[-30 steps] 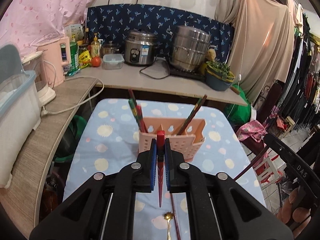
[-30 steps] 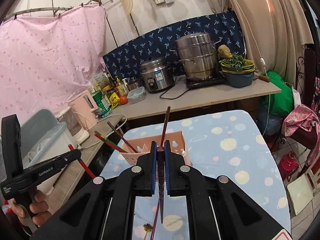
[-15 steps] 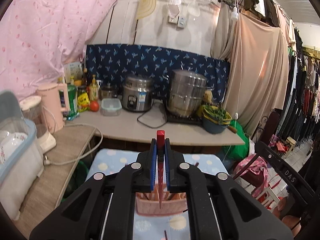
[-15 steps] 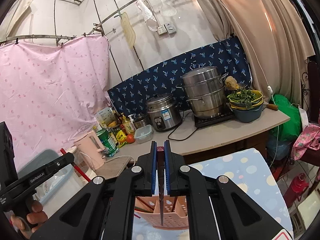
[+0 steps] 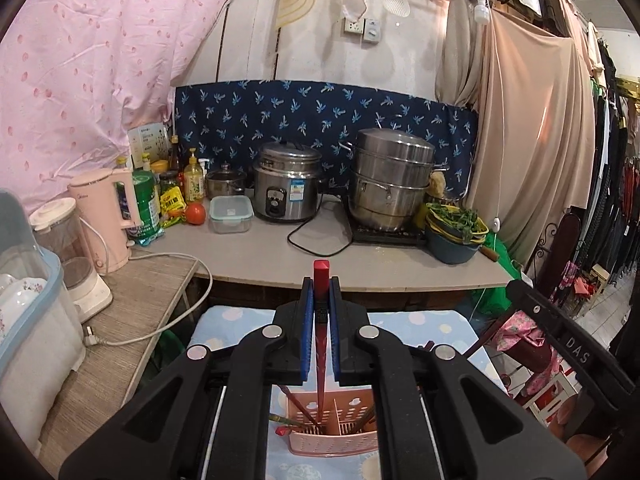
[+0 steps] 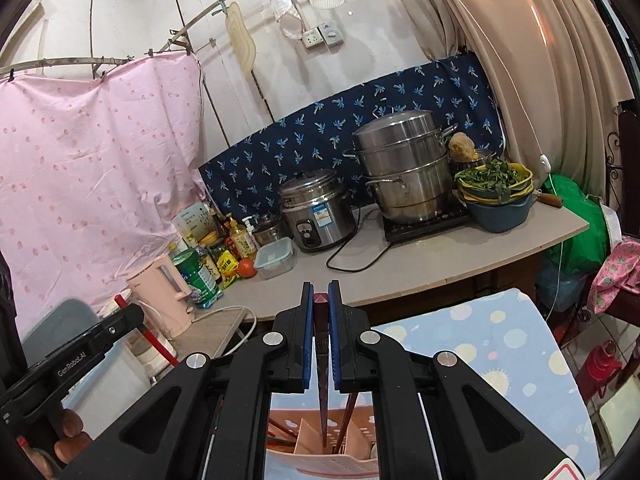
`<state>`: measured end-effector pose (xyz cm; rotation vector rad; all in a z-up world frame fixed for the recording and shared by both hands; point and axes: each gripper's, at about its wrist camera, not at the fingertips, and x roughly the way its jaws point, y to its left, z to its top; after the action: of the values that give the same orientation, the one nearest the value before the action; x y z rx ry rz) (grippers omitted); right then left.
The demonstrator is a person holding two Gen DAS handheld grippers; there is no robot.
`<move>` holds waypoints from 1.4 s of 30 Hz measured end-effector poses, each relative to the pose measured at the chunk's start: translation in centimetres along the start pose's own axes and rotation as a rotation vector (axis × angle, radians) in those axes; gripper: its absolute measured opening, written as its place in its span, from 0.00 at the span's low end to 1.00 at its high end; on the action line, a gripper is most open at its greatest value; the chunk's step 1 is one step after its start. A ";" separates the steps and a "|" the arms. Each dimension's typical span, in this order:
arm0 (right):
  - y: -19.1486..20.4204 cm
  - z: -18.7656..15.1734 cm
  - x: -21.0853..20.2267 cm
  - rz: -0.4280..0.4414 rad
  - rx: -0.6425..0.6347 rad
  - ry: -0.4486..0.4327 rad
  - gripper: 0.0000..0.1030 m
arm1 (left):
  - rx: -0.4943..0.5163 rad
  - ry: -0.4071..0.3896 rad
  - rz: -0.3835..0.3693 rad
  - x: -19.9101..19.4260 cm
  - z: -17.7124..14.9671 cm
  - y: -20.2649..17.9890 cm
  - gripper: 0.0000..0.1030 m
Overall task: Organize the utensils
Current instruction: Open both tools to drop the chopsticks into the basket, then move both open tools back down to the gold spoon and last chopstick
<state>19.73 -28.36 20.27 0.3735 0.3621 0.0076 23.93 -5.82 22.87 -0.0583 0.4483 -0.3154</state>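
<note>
At the bottom centre of both views sits the pink caddy point(image 5: 334, 436); our left gripper point(image 5: 320, 312) and right gripper point(image 6: 320, 312) each pinch a chopstick, so we should lower tips straight into one compartment.

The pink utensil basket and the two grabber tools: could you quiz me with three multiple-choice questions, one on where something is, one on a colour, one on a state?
1. Where does the pink basket stand?
A. on the dotted blue cloth
B. on the grey counter
C. on the floor

2. What colour is the chopstick in the left gripper?
A. green
B. red
C. white

3. How is the right gripper?
A. wide open and empty
B. shut on a spoon
C. shut on a dark chopstick

Answers:
1 A: the dotted cloth shows around the basket.
2 B: its red end sticks out above the blue pads.
3 C: the pads clamp a dark stick pointing down at the basket.
</note>
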 end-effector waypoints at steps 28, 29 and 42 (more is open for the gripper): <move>-1.1 -3.5 1.4 -0.033 -0.002 0.084 0.20 | -0.026 0.089 0.024 2.6 -3.3 0.3 0.31; -1.1 -3.6 1.2 -0.030 -0.002 0.086 0.20 | -0.026 0.087 0.026 2.6 -3.3 0.3 0.33; 0.1 -6.9 -1.9 -0.012 -0.033 0.139 0.24 | 0.004 0.099 0.040 0.1 -5.4 -0.7 0.44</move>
<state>15.56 -25.96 14.92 0.3388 0.5011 0.0278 21.49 -6.43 18.07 -0.0301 0.5467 -0.2806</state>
